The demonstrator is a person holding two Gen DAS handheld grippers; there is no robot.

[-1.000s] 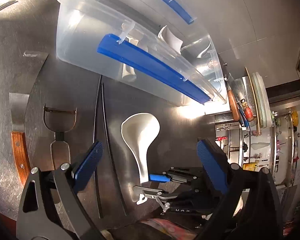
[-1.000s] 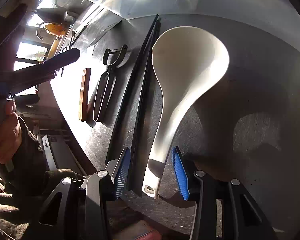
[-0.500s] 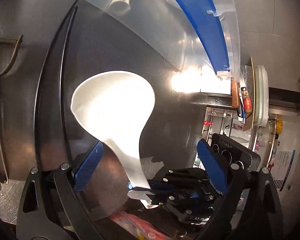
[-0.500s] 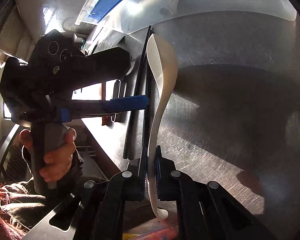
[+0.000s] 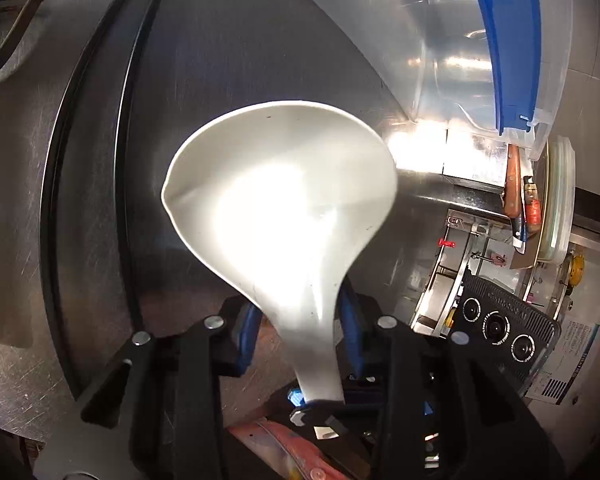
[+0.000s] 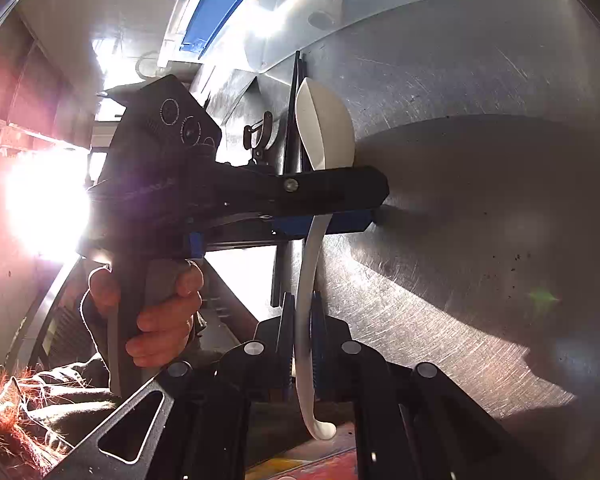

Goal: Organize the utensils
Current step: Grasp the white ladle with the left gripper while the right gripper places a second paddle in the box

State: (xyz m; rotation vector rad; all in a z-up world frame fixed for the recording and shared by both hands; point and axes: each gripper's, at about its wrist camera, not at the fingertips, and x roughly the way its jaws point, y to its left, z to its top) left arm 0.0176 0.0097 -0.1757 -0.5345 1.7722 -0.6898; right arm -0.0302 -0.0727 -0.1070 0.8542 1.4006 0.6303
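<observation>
A large white plastic serving spoon (image 5: 280,200) is held up off the steel table by both grippers. My left gripper (image 5: 300,336) is shut on its neck, just below the bowl. My right gripper (image 6: 302,320) is shut on the lower handle, with the hooked handle end (image 6: 322,432) sticking out below. In the right wrist view the spoon (image 6: 324,128) stands on edge and the left gripper (image 6: 332,216) crosses it from the left. A clear plastic bin with a blue rim (image 5: 512,40) holds white utensils at the upper right.
Black chopsticks (image 5: 124,128) lie on the steel table (image 5: 228,40) left of the spoon. A peeler (image 6: 260,136) lies beyond them. Knives with wooden handles (image 5: 514,184) and a stack of plates (image 5: 558,200) sit at the far right by the wall.
My left gripper has moved in and closed on the spoon's neck. The right gripper keeps its hold on the handle, and the spoon stays lifted on edge.
</observation>
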